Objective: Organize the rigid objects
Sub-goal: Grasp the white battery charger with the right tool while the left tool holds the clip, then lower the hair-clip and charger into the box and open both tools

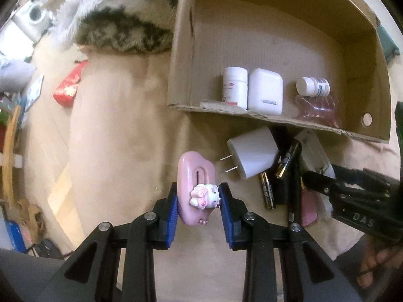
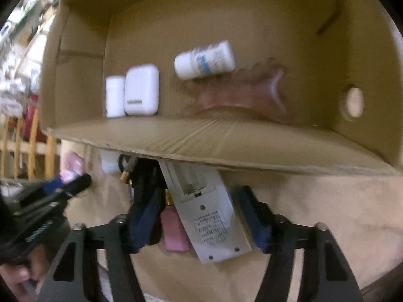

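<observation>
My left gripper (image 1: 199, 201) is shut on a pink cloud-shaped piece with a small white cat figure (image 1: 195, 183), just above the beige cloth. To its right lies a pile: a white plug charger (image 1: 254, 153), black and gold batteries (image 1: 267, 193), a flat white device (image 2: 209, 216) and a small pink bottle (image 2: 173, 231). My right gripper (image 2: 199, 216) points down over that pile, jaws apart on either side of the white device and pink bottle; blur hides any contact. A cardboard box (image 1: 252, 115) holds a white pill bottle (image 1: 235, 85), a white earbud case (image 1: 264, 90) and a blue-labelled bottle (image 1: 313, 85).
A clear pink thing (image 1: 317, 110) lies in the box under the blue-labelled bottle. A grey-white furry throw (image 1: 121, 25) sits behind the cloth at left, a red packet (image 1: 68, 88) farther left. Wooden rails (image 2: 32, 146) and a washing machine (image 1: 35, 12) stand beyond. A hand (image 1: 377, 259) holds the right gripper.
</observation>
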`<state>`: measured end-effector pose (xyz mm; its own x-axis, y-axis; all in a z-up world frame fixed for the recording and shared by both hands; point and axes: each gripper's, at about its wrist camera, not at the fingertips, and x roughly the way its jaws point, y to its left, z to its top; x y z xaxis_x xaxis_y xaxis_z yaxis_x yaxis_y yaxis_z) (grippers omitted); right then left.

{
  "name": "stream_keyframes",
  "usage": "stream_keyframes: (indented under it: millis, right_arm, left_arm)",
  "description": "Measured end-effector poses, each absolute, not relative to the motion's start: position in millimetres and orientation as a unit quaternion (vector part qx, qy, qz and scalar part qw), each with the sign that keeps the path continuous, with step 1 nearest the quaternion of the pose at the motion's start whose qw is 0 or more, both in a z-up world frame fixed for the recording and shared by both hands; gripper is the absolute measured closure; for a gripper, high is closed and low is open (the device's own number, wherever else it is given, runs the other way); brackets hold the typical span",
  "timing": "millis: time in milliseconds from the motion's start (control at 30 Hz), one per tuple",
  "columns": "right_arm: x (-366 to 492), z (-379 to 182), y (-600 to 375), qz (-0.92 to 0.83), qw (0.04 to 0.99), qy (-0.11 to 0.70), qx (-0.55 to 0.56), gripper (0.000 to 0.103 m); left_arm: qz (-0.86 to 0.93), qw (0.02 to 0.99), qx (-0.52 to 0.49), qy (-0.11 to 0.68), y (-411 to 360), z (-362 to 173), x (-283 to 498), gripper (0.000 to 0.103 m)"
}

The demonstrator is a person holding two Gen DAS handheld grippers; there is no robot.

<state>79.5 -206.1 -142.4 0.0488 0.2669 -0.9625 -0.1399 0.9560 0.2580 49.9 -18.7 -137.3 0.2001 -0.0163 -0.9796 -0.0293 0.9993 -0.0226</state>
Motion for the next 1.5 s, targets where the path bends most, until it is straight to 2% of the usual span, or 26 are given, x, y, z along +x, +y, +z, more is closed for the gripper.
stream_keyframes:
  millis: [267,600,867,1267,1500]
  right_arm:
    - [65.2,-132.5,-228.2,0.107,0.732,0.670,0.058,0.055]
    - [76.6,-151.6,-203.2,0.098,0.730,0.677,-0.017,0.055]
    - [71.0,-145.3,-201.3,0.103,0.742,0.662,-0.021,0.057]
    - [31.9,-95.2,-204.3,0.137,0.772,0.620,-0.001,0.057]
    - [8.2,-68.2,-215.4,0.162,0.785,0.596,0.055,0.057]
  left_arm:
    - [-0.001,0.766,-0.043,0.642,-13.8,-133.3,52.8,0.076]
    - [-0.009,0.759,-0.026,0.651,-15.9,-143.5,60.6,0.076]
    - [0.010,0.762,-0.016,0.647,-18.9,-146.1,61.7,0.076]
    - [0.039,0.781,-0.007,0.624,-4.1,-120.4,43.8,0.076]
    - [0.043,0.811,-0.002,0.584,-9.7,-90.9,31.6,0.076]
